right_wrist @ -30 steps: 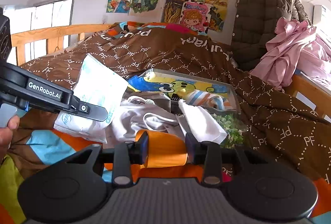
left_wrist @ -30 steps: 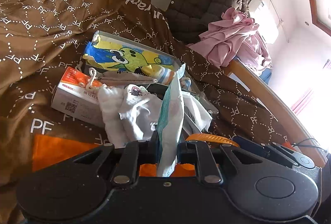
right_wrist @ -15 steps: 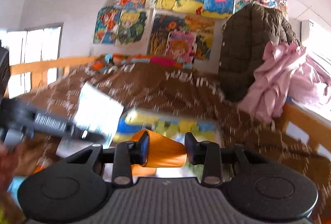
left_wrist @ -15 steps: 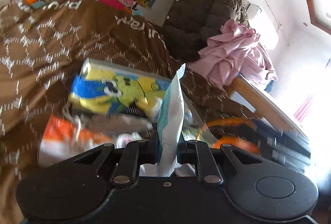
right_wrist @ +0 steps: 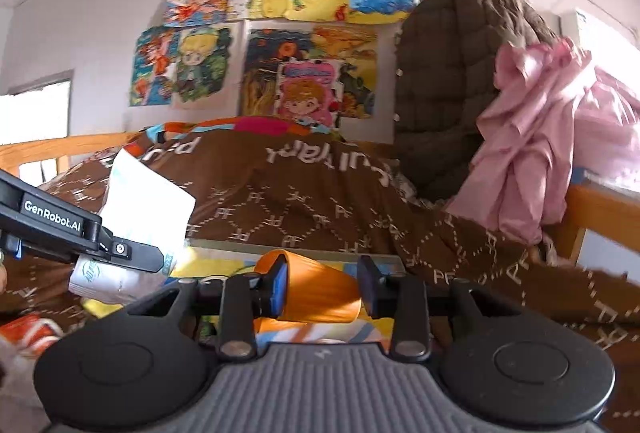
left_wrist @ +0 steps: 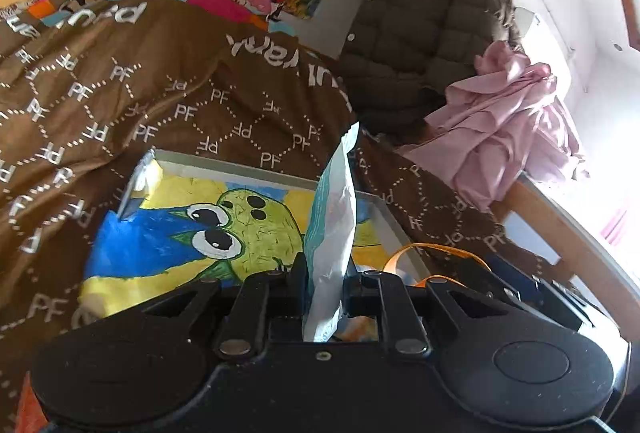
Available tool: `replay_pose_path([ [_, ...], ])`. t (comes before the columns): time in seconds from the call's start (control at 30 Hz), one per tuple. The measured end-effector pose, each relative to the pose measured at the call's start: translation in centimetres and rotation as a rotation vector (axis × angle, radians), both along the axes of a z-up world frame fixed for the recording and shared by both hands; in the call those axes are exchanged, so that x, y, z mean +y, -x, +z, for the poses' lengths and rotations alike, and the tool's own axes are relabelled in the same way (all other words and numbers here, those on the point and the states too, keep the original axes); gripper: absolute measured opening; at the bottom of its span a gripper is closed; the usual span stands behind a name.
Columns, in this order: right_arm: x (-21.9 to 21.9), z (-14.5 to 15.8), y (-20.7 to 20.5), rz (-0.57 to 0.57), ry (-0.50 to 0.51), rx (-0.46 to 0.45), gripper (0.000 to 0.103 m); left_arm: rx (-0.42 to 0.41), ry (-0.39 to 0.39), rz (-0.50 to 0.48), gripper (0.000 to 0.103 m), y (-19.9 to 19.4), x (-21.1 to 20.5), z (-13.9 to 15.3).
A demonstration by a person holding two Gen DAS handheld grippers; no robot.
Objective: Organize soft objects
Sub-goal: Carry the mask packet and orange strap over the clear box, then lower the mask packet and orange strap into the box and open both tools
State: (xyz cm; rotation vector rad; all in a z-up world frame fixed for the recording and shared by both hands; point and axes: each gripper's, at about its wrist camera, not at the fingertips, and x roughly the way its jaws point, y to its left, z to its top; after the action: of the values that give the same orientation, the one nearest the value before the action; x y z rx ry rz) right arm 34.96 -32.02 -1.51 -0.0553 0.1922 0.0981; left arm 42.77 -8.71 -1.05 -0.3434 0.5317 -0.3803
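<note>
Both grippers are raised over the tray [left_wrist: 384, 209] that sits on the brown quilt [left_wrist: 120, 105] of the bed, each carrying one soft item, presumably for sorting into it. The left gripper [left_wrist: 325, 283] is clenched on the lower part of a white-and-teal pouch [left_wrist: 334, 209]; the grip sits low, so most of the pouch stands free above the jaws. Its long axis runs roughly upright, with the crimped top edge pointing up and away toward the dark jacket [left_wrist: 420, 17]; in the left view it is seen edge-on, in the right view its broad face shows [right_wrist: 144, 209]. The right gripper [right_wrist: 322, 287] is clamped across an orange cup [right_wrist: 316, 293], fingers pressing its sides. The cup lies on its side between the fingers; which end is the mouth cannot be told. The tray floor shows a painted cartoon sheet [left_wrist: 208, 229]. A pink garment [right_wrist: 536, 153] hangs at the bedside, well apart from both loads
</note>
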Motion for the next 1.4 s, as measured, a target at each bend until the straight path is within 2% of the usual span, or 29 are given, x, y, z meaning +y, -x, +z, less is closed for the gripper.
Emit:
replay_pose_path([
  [0.13, -1.3, -1.8, -1.8, -0.021, -0.028, 0.028, 0.04, 0.025, 0.0, -0.006, 0.016, -2.3, -1.2, -1.4],
  [0.3, -1.6, -3.0, -2.8, -0.012, -0.038, 0.064, 0.04, 0.088, 0.083, -0.017, 0.017, -4.2, -2.0, -2.9],
  [0.4, -1.8, -3.2, -3.1, -0.008, -0.036, 0.082, 0.04, 0.119, 0.098, -0.01, 0.017, -4.9, -2.4, -3.6],
  [0.77, -2.2, -3.4, -4.0, 0.004, -0.048, 0.174, 0.04, 0.255, -0.018, 0.09, 0.021, -6.0, -3.0, -5.3],
  [0.9, -2.3, -3.4, -4.0, 0.008, -0.057, 0.184, 0.045, 0.285, -0.034, 0.13, 0.031, -6.1, -2.5, -5.7],
  [0.97, -2.3, -3.4, -4.0, 0.005, -0.057, 0.185, 0.048, 0.288, -0.035, 0.146, 0.041, -6.0, -2.3, -5.6],
  [1.1, -2.2, -3.4, -4.0, 0.002, -0.05, 0.186, 0.053, 0.288, -0.042, 0.17, 0.054, -5.7, -1.9, -5.5],
  [1.27, -2.2, -3.3, -3.9, 0.001, -0.046, 0.19, 0.066, 0.273, -0.038, 0.186, 0.071, -5.0, -1.6, -5.2],
  [1.4, -2.1, -3.0, -3.6, -0.004, -0.037, 0.182, 0.076, 0.256, -0.053, 0.191, 0.078, -4.3, -1.5, -4.8],
])
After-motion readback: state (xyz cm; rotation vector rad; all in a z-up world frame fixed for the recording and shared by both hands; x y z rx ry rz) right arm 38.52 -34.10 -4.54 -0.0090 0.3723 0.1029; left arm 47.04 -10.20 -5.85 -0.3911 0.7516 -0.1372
